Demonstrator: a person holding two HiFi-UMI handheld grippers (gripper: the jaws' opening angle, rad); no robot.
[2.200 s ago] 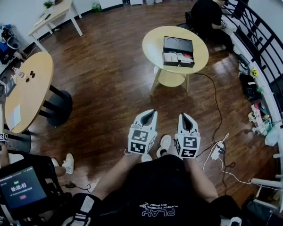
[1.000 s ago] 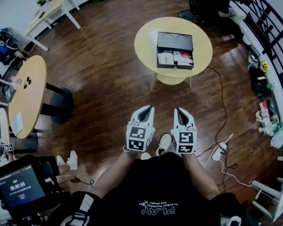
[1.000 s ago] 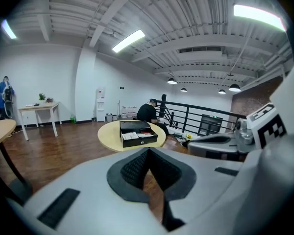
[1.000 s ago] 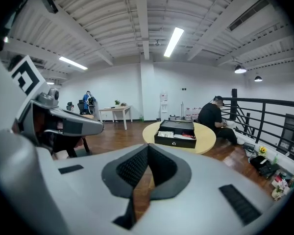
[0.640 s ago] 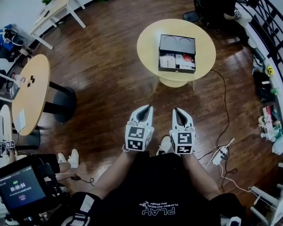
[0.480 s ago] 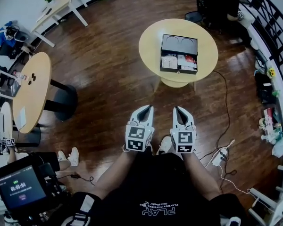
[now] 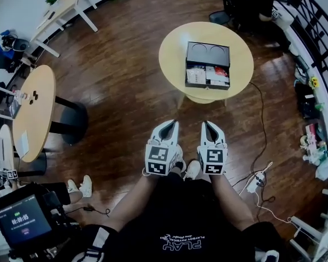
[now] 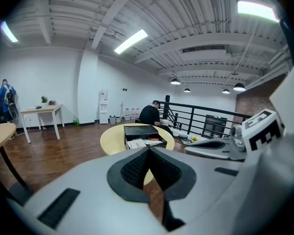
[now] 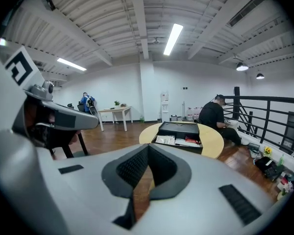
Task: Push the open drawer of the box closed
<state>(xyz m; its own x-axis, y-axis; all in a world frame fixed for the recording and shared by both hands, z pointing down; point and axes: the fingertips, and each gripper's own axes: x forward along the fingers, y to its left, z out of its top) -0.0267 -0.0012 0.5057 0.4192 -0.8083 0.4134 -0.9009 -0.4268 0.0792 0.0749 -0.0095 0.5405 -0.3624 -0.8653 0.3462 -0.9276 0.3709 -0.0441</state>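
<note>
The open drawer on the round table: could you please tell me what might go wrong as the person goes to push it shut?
1. The box appears only to rest on the round table; a push on the drawer may slide the whole box instead of closing it.
2. The papers in the drawer could catch.
3. A cable crosses the floor beside the table toward the power strip: a trip risk.

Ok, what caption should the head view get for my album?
Shut and empty, the left gripper and right gripper held short of the box, drawer open, on the round table.
</note>
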